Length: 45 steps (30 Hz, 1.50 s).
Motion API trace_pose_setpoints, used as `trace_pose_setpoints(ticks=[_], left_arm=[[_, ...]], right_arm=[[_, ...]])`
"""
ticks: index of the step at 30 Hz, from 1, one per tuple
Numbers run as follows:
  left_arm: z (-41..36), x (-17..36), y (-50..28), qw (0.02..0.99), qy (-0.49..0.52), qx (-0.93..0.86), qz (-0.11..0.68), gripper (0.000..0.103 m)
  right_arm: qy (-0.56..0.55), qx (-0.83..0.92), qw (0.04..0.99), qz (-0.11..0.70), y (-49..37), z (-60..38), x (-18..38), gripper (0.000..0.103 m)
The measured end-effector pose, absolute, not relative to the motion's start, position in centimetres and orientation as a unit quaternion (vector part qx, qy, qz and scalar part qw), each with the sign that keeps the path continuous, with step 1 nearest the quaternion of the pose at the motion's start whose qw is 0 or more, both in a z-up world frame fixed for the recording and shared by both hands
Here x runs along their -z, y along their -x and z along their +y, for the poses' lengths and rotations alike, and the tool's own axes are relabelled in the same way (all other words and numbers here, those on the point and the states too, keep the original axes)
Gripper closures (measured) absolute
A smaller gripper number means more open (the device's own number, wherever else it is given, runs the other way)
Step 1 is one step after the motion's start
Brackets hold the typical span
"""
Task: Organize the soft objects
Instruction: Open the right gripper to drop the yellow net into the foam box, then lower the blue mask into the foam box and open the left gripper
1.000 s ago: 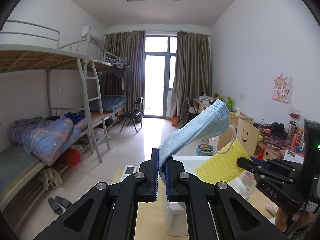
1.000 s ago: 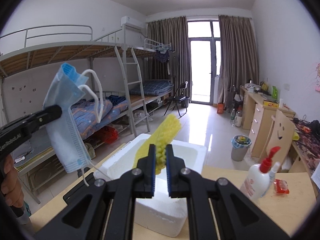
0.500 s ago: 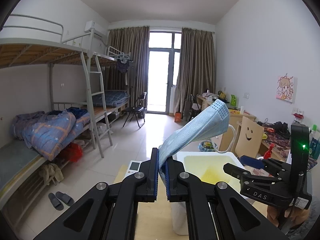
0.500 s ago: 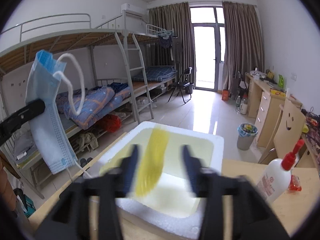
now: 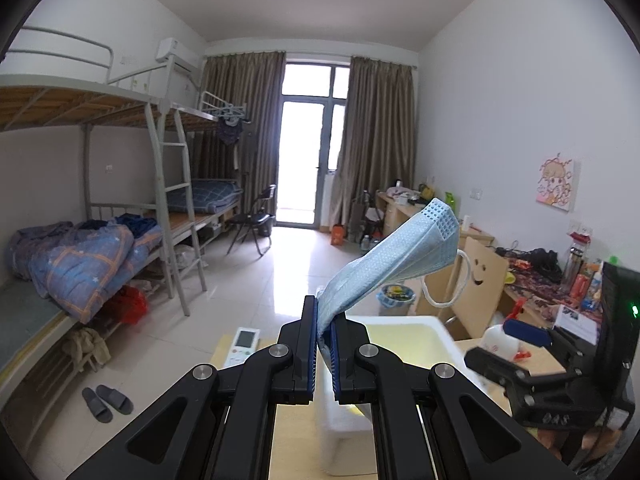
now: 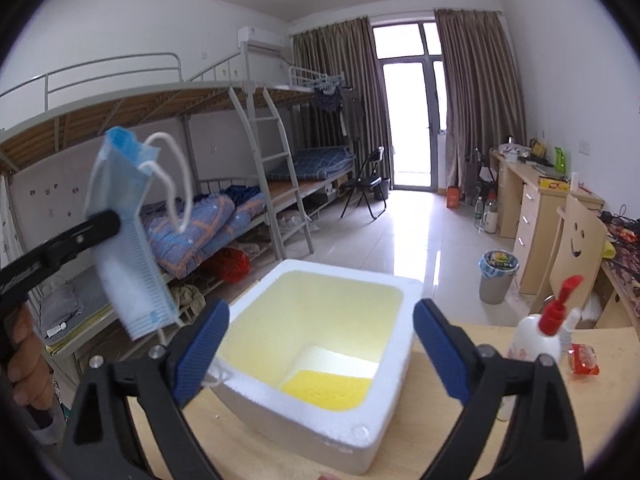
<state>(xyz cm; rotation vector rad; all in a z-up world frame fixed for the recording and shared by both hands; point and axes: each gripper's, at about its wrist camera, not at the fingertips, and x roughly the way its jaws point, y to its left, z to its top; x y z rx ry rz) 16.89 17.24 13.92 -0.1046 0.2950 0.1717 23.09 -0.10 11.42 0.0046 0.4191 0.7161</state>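
Note:
My left gripper [image 5: 324, 346] is shut on a light blue face mask [image 5: 390, 258] that sticks up and to the right, its white ear loop dangling. The right wrist view shows the same mask [image 6: 126, 240] hanging at the left, pinched by the left gripper [image 6: 106, 224]. My right gripper [image 6: 320, 340] hovers over a white foam box [image 6: 394, 380]; its jaws are opening wide with nothing between them. A yellow sponge cloth [image 6: 326, 390] lies on the box's floor. The left wrist view has the foam box [image 5: 404, 334] just ahead and the right gripper [image 5: 508, 340] at its right.
A wooden table [image 6: 560, 432] carries the box, a white bottle with a red pump [image 6: 538, 336] and a small red packet [image 6: 584, 358]. A white remote [image 5: 242, 346] lies at the table's left. A hand [image 6: 24, 356] holds the left gripper's handle. Bunk beds line the left wall.
The right gripper went from shut on the yellow sponge cloth to wide open; the cloth dropped into the foam box. The left gripper kept its hold on the mask.

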Motion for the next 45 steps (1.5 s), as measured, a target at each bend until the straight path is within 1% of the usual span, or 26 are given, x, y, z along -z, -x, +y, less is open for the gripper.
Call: trace_pose_setpoints(ticks=[4,6,10,20,29,37,40,41,43,45], left_arm=[[16.2,-15.0,-17.5,0.986,0.054,-0.072,0.142,0.097],[16.0,-15.1,-17.9,0.986,0.055,-0.068,0.141,0.097],[15.2,-14.8,-19.1,0.986,0.053,-0.056,0.15,0.097],[14.0,-13.6,-22.4,0.983,0.05,-0.046,0.17,0.097],[13.0,-12.0,-24.5,0.978,0.049,-0.041,0.2,0.097],[13.3,-10.6,-26.3,0.969,0.052,-0.051,0.234,0.097],[13.4,-9.8,-27.1,0.965,0.058,-0.049,0.251,0.095],[13.4,-9.5,-27.3,0.964,0.06,-0.048,0.256,0.092],[13.7,-9.1,-27.6,0.961,0.062,-0.055,0.264,0.075],[13.9,-8.7,-27.8,0.959,0.058,-0.061,0.271,0.029]], right_arm=[[-0.007,-0.346,0.92,0.186,-21.8,-1.6,-12.1,0.007],[-0.014,-0.341,0.922,0.18,-21.4,-2.4,-12.4,0.0],[-0.021,-0.324,0.931,0.167,-21.1,-3.7,-12.6,0.0],[-0.018,-0.29,0.942,0.17,-21.0,-6.1,-12.1,0.0],[-0.034,-0.264,0.947,0.181,-20.9,-8.9,-11.0,0.0],[-0.028,-0.259,0.946,0.194,-20.6,-9.2,-9.6,0.0],[-0.029,-0.259,0.946,0.193,-20.4,-9.4,-9.4,0.0],[-0.031,-0.26,0.946,0.193,-20.3,-9.5,-9.5,0.0],[-0.032,-0.257,0.947,0.19,-20.3,-9.8,-9.6,0.0],[-0.033,-0.254,0.948,0.19,-20.5,-10.0,-9.5,0.0]])
